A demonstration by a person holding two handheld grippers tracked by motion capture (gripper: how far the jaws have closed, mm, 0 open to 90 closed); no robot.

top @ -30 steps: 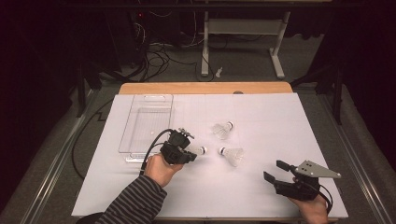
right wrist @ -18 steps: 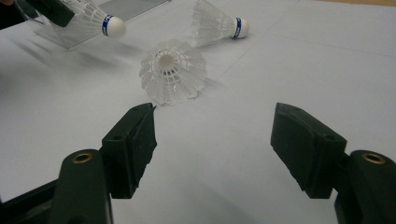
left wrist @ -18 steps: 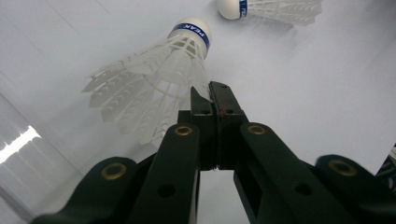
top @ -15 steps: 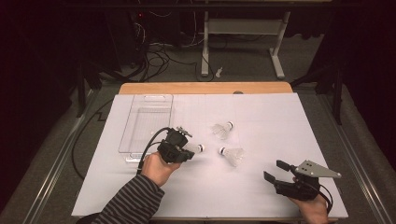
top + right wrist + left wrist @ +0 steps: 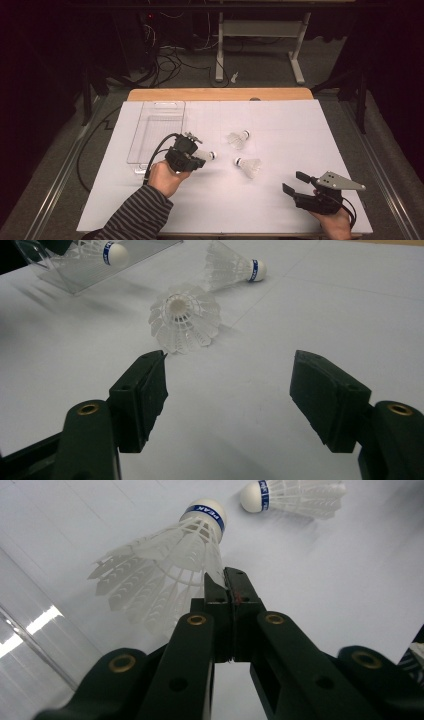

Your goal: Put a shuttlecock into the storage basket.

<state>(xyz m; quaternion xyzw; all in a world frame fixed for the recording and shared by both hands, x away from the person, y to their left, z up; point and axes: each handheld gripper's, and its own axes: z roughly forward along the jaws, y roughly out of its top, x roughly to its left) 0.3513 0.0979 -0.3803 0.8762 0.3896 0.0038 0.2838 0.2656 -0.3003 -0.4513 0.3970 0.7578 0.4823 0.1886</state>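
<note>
My left gripper is shut on the feather skirt of a white shuttlecock and holds it just above the white sheet, cork pointing right. In the left gripper view the jaws meet on the edge of the feathers of this shuttlecock. Two more shuttlecocks lie on the sheet: one further back, one to the right of the held one. My right gripper rests open near the front right, and the nearer shuttlecock lies ahead of its jaws, skirt toward them.
A clear plastic tray sits at the left of the sheet, just behind my left gripper. The table's wooden edge runs along the back. Cables and a stand's legs lie on the dark floor beyond.
My left gripper has edged slightly left toward the tray with the shuttlecock in it. The right gripper has stayed put.
</note>
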